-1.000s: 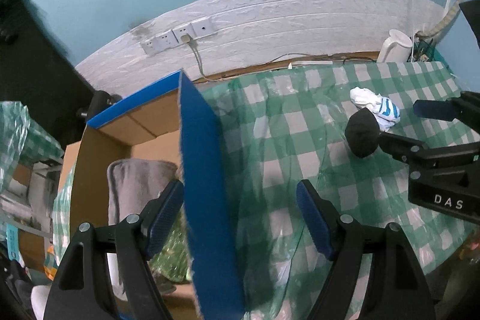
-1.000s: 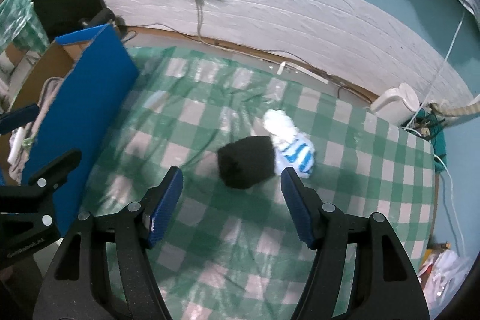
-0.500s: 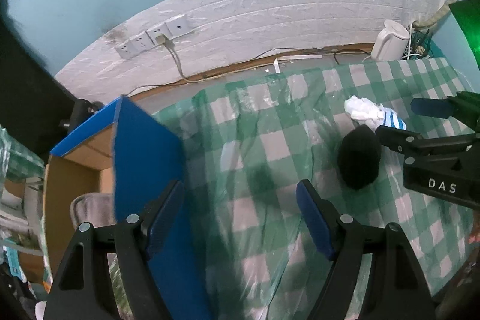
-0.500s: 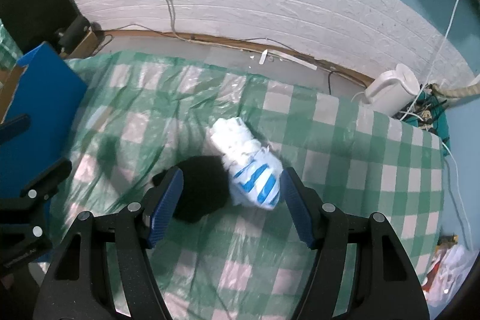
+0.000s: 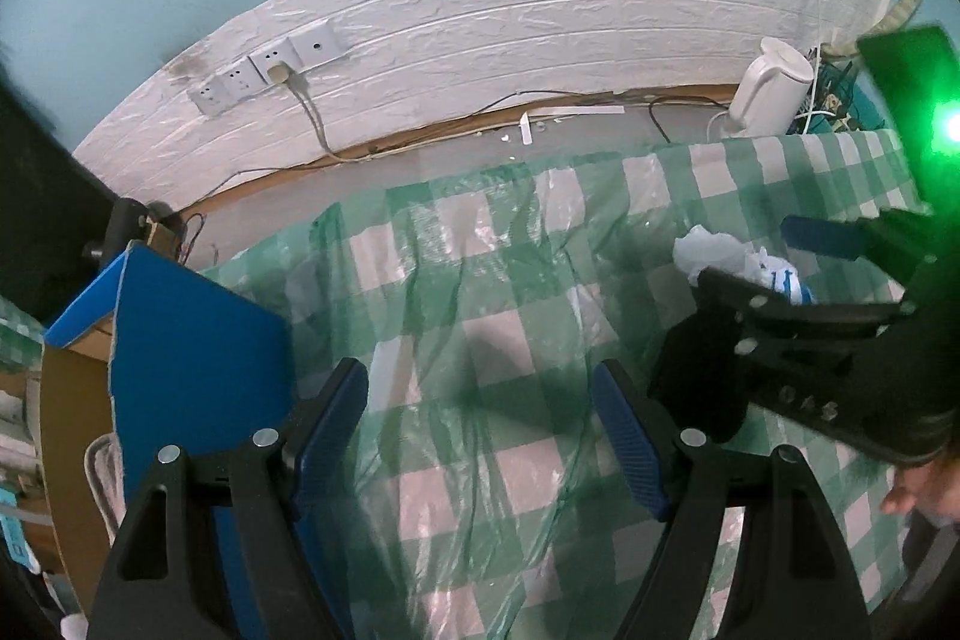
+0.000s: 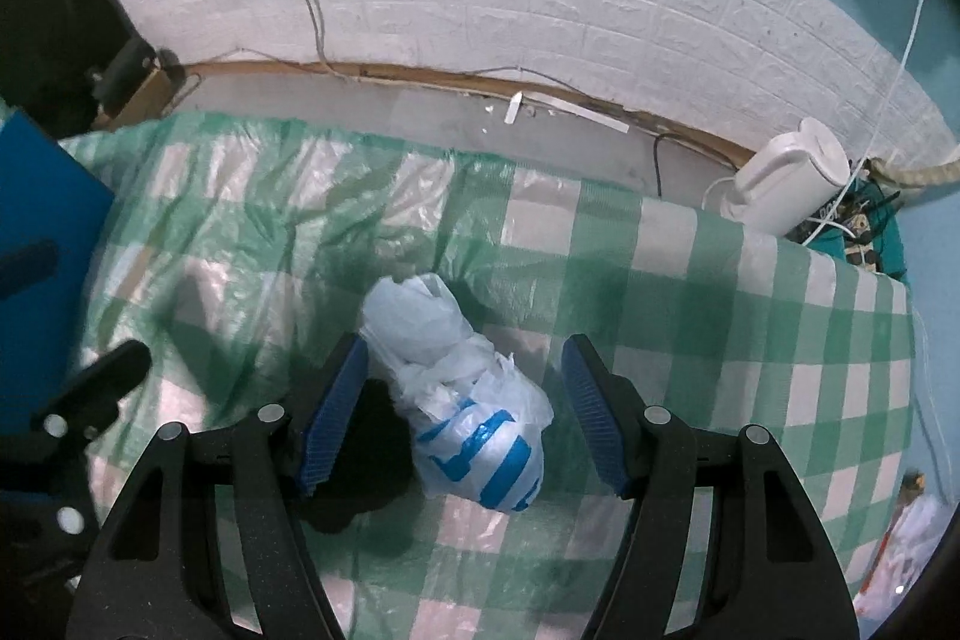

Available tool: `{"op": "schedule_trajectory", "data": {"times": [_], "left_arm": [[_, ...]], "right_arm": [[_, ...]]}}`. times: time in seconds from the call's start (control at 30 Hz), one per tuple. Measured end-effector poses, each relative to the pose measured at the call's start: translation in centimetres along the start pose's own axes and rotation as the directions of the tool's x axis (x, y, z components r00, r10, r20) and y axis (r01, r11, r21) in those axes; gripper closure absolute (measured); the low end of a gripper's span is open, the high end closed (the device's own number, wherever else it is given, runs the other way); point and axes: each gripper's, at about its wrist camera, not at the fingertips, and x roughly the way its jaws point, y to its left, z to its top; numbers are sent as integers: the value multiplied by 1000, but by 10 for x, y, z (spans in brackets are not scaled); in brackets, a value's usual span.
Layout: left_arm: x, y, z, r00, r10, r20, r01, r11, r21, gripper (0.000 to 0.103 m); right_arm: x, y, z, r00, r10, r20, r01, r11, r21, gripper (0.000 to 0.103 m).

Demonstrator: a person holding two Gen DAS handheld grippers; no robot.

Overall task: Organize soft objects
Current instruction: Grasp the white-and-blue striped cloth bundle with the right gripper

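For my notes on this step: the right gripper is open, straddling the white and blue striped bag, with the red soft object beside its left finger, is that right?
Almost. The soft object beside the left finger is black, not red, as the right wrist view shows. The rest holds: the right gripper is open, straddling the white and blue striped bag.

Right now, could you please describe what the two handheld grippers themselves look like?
The left gripper and the right gripper both have matte black plastic fingers with silver rivets and ribbed blue pads. In the left wrist view, the right gripper's body carries white lettering and a green light glows above it.
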Motion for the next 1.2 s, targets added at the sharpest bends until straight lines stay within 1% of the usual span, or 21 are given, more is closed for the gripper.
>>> {"op": "schedule_trajectory", "data": {"times": [0.17,0.23,0.33,0.5,0.7,0.93,1.0,1.1,1.17,1.2], "left_arm": [[2,-4,3,1000,-9,-4,9,1000,2,24],[3,-5,3,1000,-11,-5,11,1000,5,24],[3,-6,2,1000,-13,-7,13,1000,9,24],[0,-11,2,999,-38,-6,38,999,12,24],[-2,-31,3,998,-67,-14,68,997,37,24],[3,-60,-1,995,-99,-33,101,992,76,24],[4,-68,-1,992,-124,-36,127,989,80,24],[7,-76,0,989,-140,-44,143,986,89,24],[8,-82,0,991,-130,-44,133,986,95,24],[9,-85,0,990,-131,-47,135,986,100,24]], "right_arm": [[6,-3,-7,1000,-11,-20,11,1000,7,37],[7,-5,-11,999,-21,-36,21,1000,3,47],[6,-10,-18,998,-39,-56,39,999,1,50],[-5,-22,-25,998,-22,-50,24,999,40,52],[-14,-39,-39,997,-50,-59,55,996,76,52],[-19,-58,-53,998,-13,-63,21,991,133,52],[-17,-61,-56,997,8,-79,3,990,139,51],[-13,-66,-61,995,-16,-100,31,988,151,48],[-10,-71,-65,993,-8,-117,28,985,172,44],[-9,-73,-67,992,-7,-123,29,983,179,40]]}}
